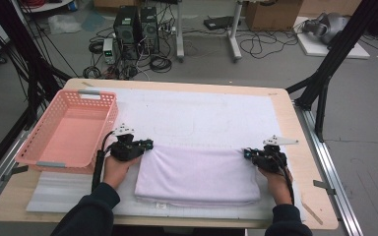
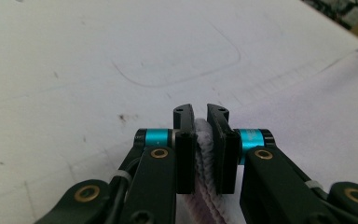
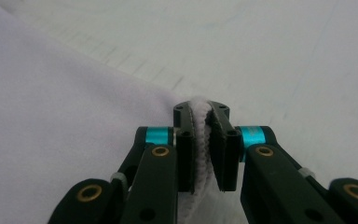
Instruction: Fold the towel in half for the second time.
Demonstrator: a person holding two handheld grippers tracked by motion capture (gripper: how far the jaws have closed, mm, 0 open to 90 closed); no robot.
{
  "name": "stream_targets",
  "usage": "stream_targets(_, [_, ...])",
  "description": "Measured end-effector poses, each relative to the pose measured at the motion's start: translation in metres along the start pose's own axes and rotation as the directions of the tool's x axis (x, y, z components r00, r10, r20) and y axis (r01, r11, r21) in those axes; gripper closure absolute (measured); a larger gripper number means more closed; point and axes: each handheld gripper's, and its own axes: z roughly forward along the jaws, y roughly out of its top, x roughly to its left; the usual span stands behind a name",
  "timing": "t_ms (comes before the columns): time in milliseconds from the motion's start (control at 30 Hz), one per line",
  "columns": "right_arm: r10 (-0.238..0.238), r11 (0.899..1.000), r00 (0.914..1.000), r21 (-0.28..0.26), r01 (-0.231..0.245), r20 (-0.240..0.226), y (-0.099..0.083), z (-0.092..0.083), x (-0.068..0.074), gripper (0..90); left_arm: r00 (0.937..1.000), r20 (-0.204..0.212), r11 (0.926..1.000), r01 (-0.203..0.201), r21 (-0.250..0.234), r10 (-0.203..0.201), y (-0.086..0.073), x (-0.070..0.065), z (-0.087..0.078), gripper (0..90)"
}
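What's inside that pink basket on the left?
Nothing that I can see: the pink basket shows only its bare slatted floor. Its near wall hides a thin strip of that floor, so something flat there would be covered. The towel lies outside it, on the mat.

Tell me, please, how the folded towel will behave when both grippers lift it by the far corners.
The towel will probably hang limp: its layers bunch softly between the left gripper jaws. Its terry ribs, pinched in the right gripper, likely resist slipping. The folds may open.
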Motion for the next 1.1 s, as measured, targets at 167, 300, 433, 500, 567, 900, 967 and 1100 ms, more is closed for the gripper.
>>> stream_targets(167, [-0.040, 0.999, 0.9982, -0.015, 0.040, 0.046, 0.017, 0.012, -0.006, 81.4, 0.9996, -0.028, 0.9993, -0.010, -0.036, 0.009, 0.022, 0.005, 0.006, 81.6])
stream_targets(300, [-0.067, 0.997, 0.9948, -0.019, 0.069, 0.077, 0.033, 0.020, -0.010, 81.3, 0.9983, -0.057, 0.9987, -0.013, -0.050, 0.010, 0.034, 0.011, 0.014, 81.5])
stream_targets(433, [-0.071, 0.997, 0.9916, -0.015, 0.073, 0.108, 0.046, 0.026, -0.012, 81.1, 0.9977, -0.068, 0.9972, 0.002, -0.075, -0.007, 0.043, 0.016, 0.018, 81.4])
stream_targets(500, [-0.065, 0.998, 0.9914, -0.016, 0.067, 0.114, 0.050, 0.030, -0.014, 81.0, 0.9966, -0.079, 0.9961, 0.015, -0.087, -0.022, 0.046, 0.017, 0.021, 81.3])
stream_targets(567, [-0.051, 0.998, 0.9915, -0.023, 0.054, 0.120, 0.052, 0.035, -0.016, 80.8, 0.9953, -0.094, 0.9953, 0.017, -0.095, -0.026, 0.046, 0.018, 0.024, 81.3])
stream_targets(900, [0.019, 1.000, 0.9865, -0.023, -0.016, 0.163, 0.050, 0.049, -0.014, 58.7, 0.9939, -0.103, 0.9970, 0.030, -0.071, -0.038, 0.043, 0.019, 0.026, 44.6])
stream_targets(967, [0.027, 0.999, 0.9856, -0.045, -0.020, 0.167, 0.051, 0.045, -0.013, 53.0, 0.9954, -0.088, 0.9966, 0.031, -0.077, -0.038, 0.041, 0.016, 0.021, 39.0])
stream_targets(1100, [0.005, 0.998, 0.9860, -0.063, 0.005, 0.167, 0.051, 0.032, -0.007, 49.0, 0.9979, -0.060, 0.9986, 0.020, -0.050, -0.023, 0.035, 0.008, 0.012, 32.8])
